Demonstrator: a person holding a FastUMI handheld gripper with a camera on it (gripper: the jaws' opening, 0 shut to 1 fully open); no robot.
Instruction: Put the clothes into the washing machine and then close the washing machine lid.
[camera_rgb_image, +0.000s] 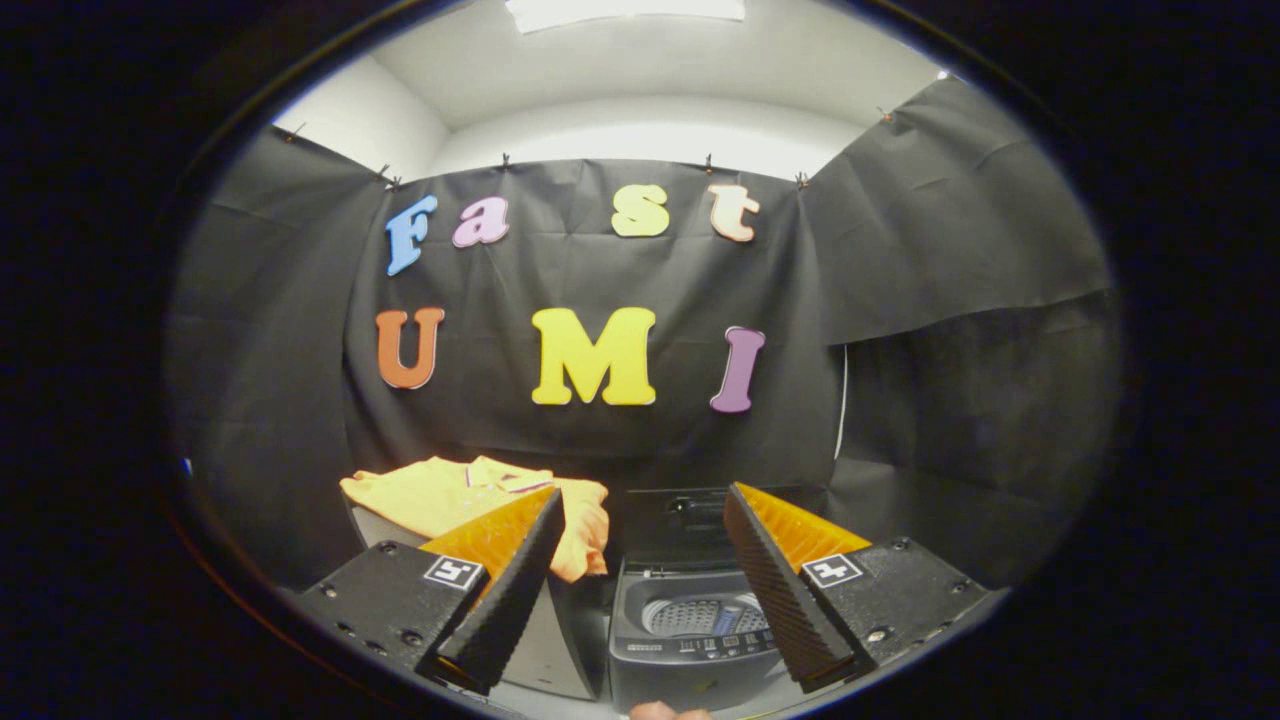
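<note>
Two fingers spread wide on the tool (640, 580), gripping nothing. Orange clothes (470, 500) lie heaped on a white stand (560, 650) just left of the washing machine (690, 640), whose lid (690, 515) stands open. So the pickup looks leftward, beyond the left finger, then back right into the drum.

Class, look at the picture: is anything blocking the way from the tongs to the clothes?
Nothing visible does. The open tongs hold nothing; the orange clothes lie uncovered on a raised surface beyond the left finger, beside the open washing machine.
</note>
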